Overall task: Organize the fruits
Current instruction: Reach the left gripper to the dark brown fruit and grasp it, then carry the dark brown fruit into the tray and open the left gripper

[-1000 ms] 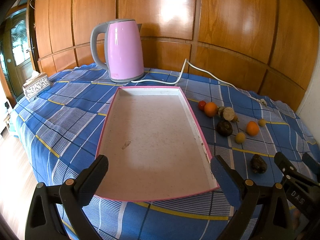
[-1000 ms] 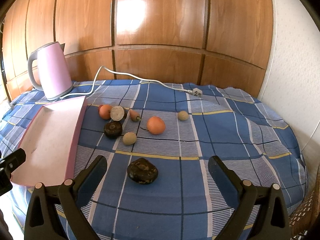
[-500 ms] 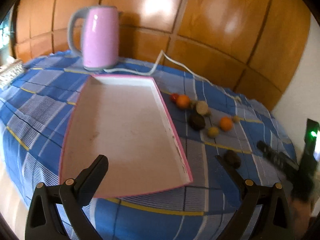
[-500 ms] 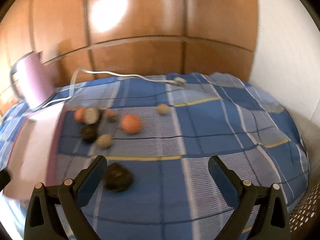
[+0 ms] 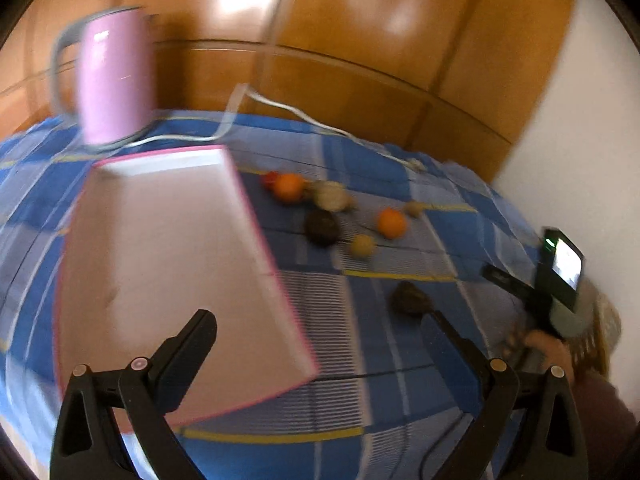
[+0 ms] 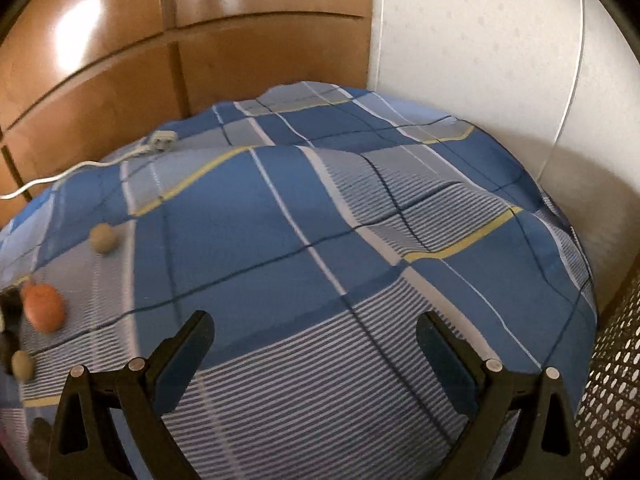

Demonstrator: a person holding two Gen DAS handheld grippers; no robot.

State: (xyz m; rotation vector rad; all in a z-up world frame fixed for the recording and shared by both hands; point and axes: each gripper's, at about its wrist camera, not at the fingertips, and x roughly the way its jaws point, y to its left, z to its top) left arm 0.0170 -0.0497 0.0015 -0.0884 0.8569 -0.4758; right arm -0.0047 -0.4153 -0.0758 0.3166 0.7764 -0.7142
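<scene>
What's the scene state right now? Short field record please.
surface: blue plaid cloth
tray: pink-rimmed, holds no fruit
fruits: all on the cloth right of the tray, including orange, orange, dark fruit, dark fruit
kettle: pink, behind the tray
left tool: open, empty
right tool: open, empty

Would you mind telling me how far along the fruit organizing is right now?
Nothing looks done yet: the pink-rimmed tray holds no fruit. Nothing is in hand either; the left gripper and right gripper are both open and hold nothing. All the fruit remains on the blue plaid cloth beside the tray, including the two oranges, a dark round fruit and another dark fruit nearest the left gripper.
</scene>
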